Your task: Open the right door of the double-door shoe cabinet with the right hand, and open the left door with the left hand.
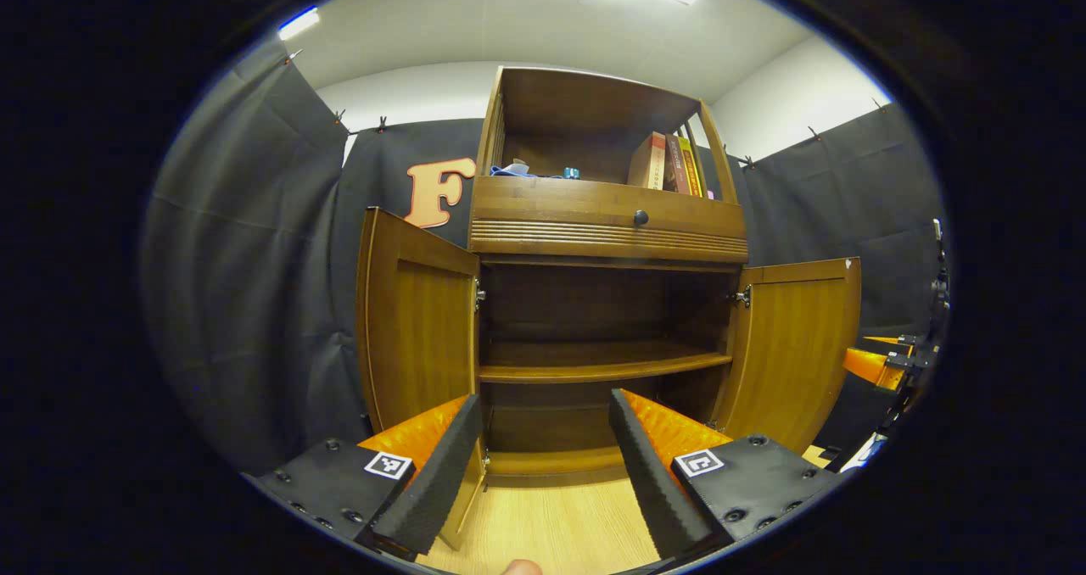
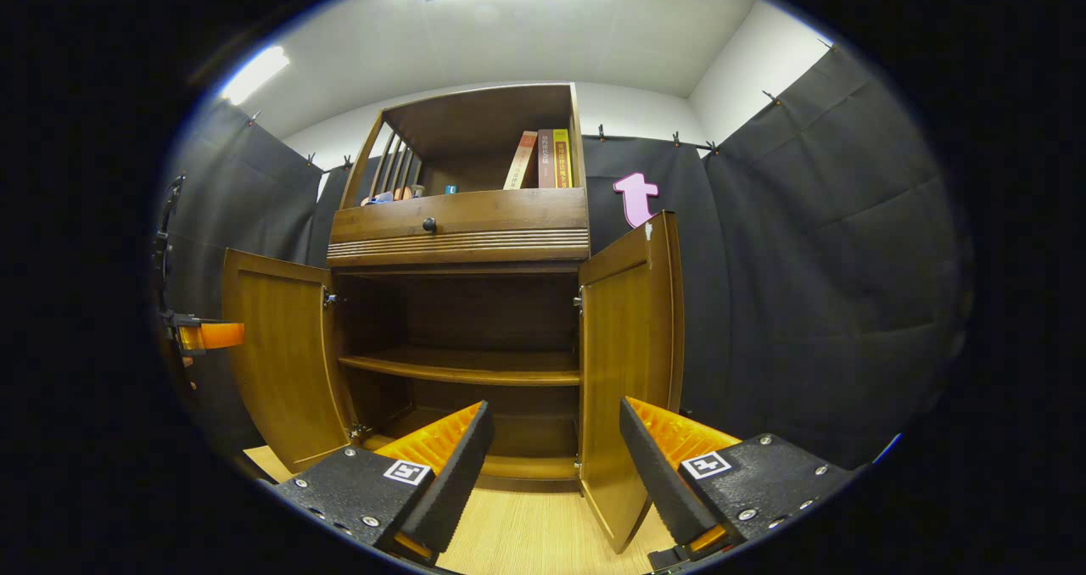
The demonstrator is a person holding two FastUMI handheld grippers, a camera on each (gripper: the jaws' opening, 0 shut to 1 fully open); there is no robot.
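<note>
- Left gripper view: both doors of the shoe cabinet stand swung out, so by the look of it the opening is done and nothing obvious is left but to draw the hands away.
- The left door hangs just ahead of the left gripper, up and to the left of it, its lower edge passing close beside the left finger; I cannot tell whether they touch.
- The right door stands ahead and off to the right, apart from the fingers.
- The left gripper is released, its jaws spread wide with bare wooden floor between them, grasping nothing.
- The other gripper shows at the far right edge, beyond the right door.
- Right gripper view: the same cabinet, its lower shelves bare, both doors open.
- The right door rises straight ahead of the right gripper, its bottom corner coming down into the gap between the fingers, nearer the right one, with no clear contact.
- The left door stands well off to the left.
- The right gripper is released too, jaws wide, holding nothing.
</note>
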